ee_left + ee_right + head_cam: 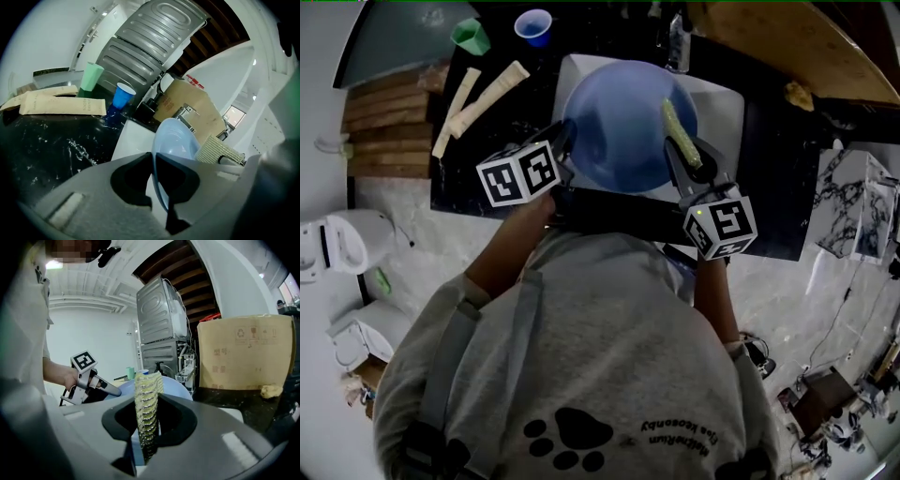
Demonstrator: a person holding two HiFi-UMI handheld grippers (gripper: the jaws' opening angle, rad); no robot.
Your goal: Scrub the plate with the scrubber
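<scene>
A pale blue plate [623, 122] is held tilted over the white sink [724, 101]. My left gripper [565, 141] is shut on the plate's left rim; in the left gripper view the plate [174, 140] stands edge-on between the jaws. My right gripper [684, 161] is shut on a yellow-green scrubber [680, 133], which lies against the plate's right side. The scrubber [148, 408] rises upright from the jaws in the right gripper view, with the plate [171, 386] just behind it and the left gripper [123, 392] on the plate's left edge.
On the black counter [487, 159] left of the sink lie two paper-wrapped packets [485, 97], with a green cup [471, 36] and a blue cup [533, 26] behind them. A faucet [678, 42] stands at the sink's back. A cardboard box [241, 352] sits to the right.
</scene>
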